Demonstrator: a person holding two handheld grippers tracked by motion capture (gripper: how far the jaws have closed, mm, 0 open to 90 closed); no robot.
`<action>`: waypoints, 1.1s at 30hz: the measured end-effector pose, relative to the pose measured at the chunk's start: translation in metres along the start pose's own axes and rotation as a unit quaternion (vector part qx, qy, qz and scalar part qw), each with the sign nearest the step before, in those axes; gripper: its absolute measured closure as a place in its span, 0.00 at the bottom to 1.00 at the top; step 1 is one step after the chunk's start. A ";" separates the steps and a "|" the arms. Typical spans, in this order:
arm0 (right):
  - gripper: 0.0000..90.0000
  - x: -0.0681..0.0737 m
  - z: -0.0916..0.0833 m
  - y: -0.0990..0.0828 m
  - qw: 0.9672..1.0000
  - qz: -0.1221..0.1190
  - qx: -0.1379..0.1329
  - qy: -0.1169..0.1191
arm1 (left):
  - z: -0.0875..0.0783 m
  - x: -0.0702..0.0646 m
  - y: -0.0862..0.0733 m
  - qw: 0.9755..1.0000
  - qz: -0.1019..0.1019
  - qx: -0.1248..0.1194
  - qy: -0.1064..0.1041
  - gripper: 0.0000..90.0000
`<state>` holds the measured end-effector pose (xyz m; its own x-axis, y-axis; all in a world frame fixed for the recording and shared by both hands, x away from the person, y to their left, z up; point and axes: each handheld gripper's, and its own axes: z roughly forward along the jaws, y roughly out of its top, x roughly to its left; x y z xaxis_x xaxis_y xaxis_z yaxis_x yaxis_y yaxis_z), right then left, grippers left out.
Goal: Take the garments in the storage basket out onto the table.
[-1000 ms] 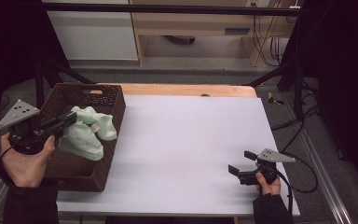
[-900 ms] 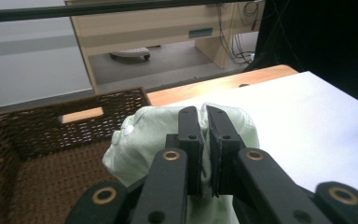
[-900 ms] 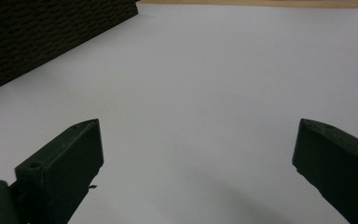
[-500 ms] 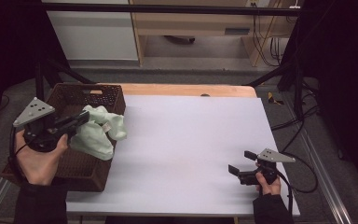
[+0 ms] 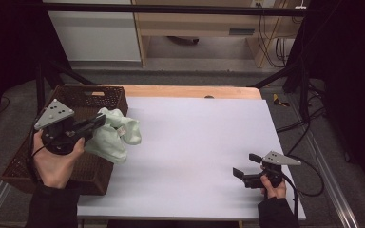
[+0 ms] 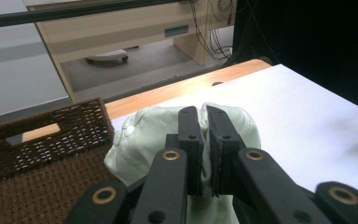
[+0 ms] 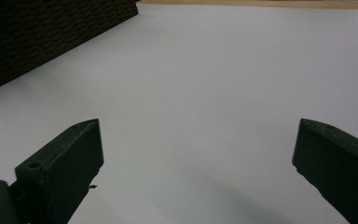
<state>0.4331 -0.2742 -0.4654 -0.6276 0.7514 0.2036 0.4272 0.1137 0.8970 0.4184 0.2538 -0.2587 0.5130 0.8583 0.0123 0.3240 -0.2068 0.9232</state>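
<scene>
A pale green cloth (image 5: 116, 135) hangs bunched over the right rim of the brown wicker basket (image 5: 83, 97), part of it above the white table. My left gripper (image 5: 97, 124) is shut on the cloth. In the left gripper view the two jaws press together with the green cloth (image 6: 149, 130) pinched between them (image 6: 204, 135), and the basket (image 6: 42, 140) lies to the left. My right gripper (image 5: 244, 165) rests low on the table (image 5: 195, 142) at the front right. It stands open with nothing between its fingers (image 7: 65, 168), pointing towards the basket (image 7: 46, 32).
The table's wooden far edge (image 5: 190, 91) borders a drop to the floor. A black frame bar (image 5: 171, 8) crosses above the far side. Cables (image 5: 309, 180) trail beside the right gripper, off the table's right edge.
My left gripper has lifted the green cloth out of the basket and carried it rightwards, over the basket's rim. The right gripper has stayed where it was.
</scene>
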 end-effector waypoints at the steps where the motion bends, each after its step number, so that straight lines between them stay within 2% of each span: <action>1: 0.03 0.000 0.000 0.000 1.000 0.001 -0.001 0.000 | 0.002 -0.002 0.000 1.000 0.001 0.000 -0.003 0.94; 9: 0.03 0.000 0.000 0.000 1.000 0.001 -0.001 0.000 | 0.016 -0.018 0.003 1.000 0.011 0.006 -0.021 0.94; 14: 0.03 0.000 0.000 0.000 1.000 0.000 -0.001 0.000 | 0.024 -0.025 0.004 1.000 0.017 0.008 -0.025 0.94; 33: 0.03 0.000 0.000 0.000 1.000 0.000 -0.001 0.001 | 0.060 -0.052 0.005 0.998 0.026 0.024 -0.054 0.94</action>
<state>0.4329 -0.2744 -0.4652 -0.6284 0.7507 0.2037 0.4255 0.1125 0.8980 0.4409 0.1796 -0.2777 0.6121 0.7907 0.0155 0.3308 -0.2738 0.9031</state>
